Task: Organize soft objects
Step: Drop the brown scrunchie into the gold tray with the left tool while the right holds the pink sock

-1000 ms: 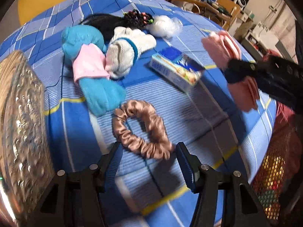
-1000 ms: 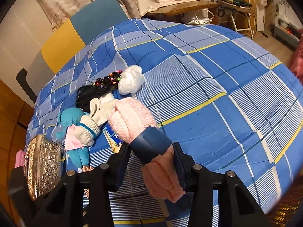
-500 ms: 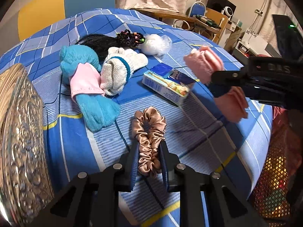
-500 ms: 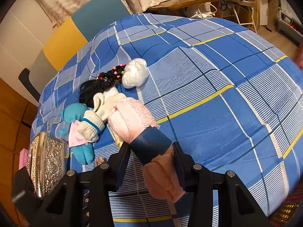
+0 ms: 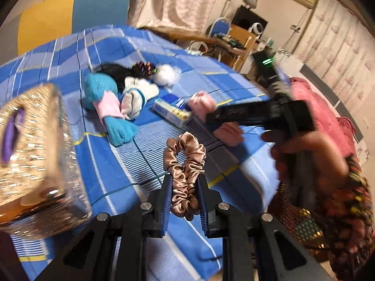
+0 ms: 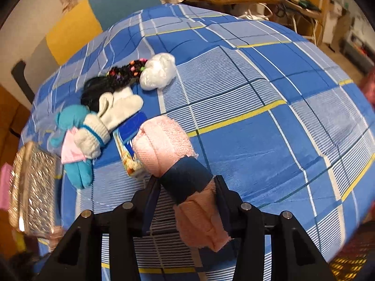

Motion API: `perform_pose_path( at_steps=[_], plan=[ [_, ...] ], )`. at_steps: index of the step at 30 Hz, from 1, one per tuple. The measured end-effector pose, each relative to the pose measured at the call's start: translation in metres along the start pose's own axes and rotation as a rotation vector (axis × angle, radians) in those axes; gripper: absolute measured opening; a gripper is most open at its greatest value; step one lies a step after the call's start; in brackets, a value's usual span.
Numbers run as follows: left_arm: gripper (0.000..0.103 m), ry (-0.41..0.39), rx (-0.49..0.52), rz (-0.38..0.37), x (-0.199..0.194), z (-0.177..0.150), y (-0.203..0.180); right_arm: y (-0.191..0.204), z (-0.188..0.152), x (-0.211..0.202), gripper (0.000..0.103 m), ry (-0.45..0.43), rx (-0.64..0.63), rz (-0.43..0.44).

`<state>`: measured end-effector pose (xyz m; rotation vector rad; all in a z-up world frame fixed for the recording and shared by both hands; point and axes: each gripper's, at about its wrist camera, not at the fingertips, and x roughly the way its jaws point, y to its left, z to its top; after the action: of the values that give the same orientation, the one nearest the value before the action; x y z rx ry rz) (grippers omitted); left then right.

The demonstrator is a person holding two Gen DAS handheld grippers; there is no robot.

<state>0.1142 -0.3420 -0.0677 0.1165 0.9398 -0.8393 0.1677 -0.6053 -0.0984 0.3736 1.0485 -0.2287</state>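
Pinching the bronze satin scrunchie (image 5: 185, 166) between nearly closed jaws, the left gripper (image 5: 183, 201) holds it squeezed into a narrow loop that rises toward 12 o'clock above the blue checked cloth (image 5: 145, 168). In the left wrist view the right gripper (image 5: 225, 117) shows at 3 o'clock, held in the person's hand (image 5: 311, 157), with pink fabric sticking out on both sides of its fingers. From its own camera, the right gripper (image 6: 186, 201) has its jaws partly closed around a rolled pink towel (image 6: 164, 145) at the roll's dark blue band (image 6: 187, 180); the roll is tilted, its thick end toward 11 o'clock and its thinner end hanging toward 5 o'clock. On the cloth, toward 10 o'clock of the scrunchie, lie a turquoise and pink sock (image 5: 110, 107), a white knit mitten (image 5: 136, 98), a black hairpiece with coloured beads (image 5: 131, 70) and a white fluffy ball (image 5: 167, 76), bunched close together. A small blue box (image 5: 173, 111) lies just right of them. A gold embossed box (image 5: 30, 154) sits at 9 o'clock.
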Motion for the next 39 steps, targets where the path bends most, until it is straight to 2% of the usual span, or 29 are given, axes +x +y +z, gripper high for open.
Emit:
perform_pose_path(
  at_steps=[6,9,10,15,19,23,25,28,32,39],
  plan=[
    [0.020,-0.076,-0.027,-0.002,-0.065,-0.009,0.023,0.008,-0.002,-0.002,0.045,-0.022,-0.052,-0.033],
    [0.020,-0.131,-0.064,0.027,-0.105,-0.017,0.048,0.000,-0.001,-0.013,0.045,-0.061,0.004,0.014],
    [0.020,-0.141,-0.075,0.034,-0.111,-0.019,0.054,-0.004,0.000,-0.018,0.045,-0.083,0.022,0.054],
    [0.020,-0.218,-0.184,0.143,-0.161,-0.032,0.114,0.000,0.001,-0.032,0.045,-0.162,0.011,0.092],
    [0.020,-0.241,-0.333,0.204,-0.178,-0.042,0.176,0.011,-0.009,-0.035,0.045,-0.180,0.015,0.106],
    [0.020,-0.211,-0.404,0.285,-0.175,-0.049,0.228,0.021,-0.027,-0.046,0.045,-0.210,0.056,0.170],
    [0.020,-0.167,-0.425,0.329,-0.169,-0.051,0.253,0.027,-0.034,-0.055,0.045,-0.242,0.057,0.178],
    [0.020,-0.132,-0.450,0.349,-0.164,-0.058,0.282,0.034,-0.046,-0.072,0.045,-0.276,0.070,0.200],
    [0.020,-0.074,-0.464,0.398,-0.150,-0.062,0.311,0.044,-0.062,-0.093,0.045,-0.284,0.114,0.283],
    [0.020,0.012,-0.510,0.481,-0.130,-0.069,0.358,0.102,-0.089,-0.141,0.045,-0.319,0.029,0.409]
  ],
)
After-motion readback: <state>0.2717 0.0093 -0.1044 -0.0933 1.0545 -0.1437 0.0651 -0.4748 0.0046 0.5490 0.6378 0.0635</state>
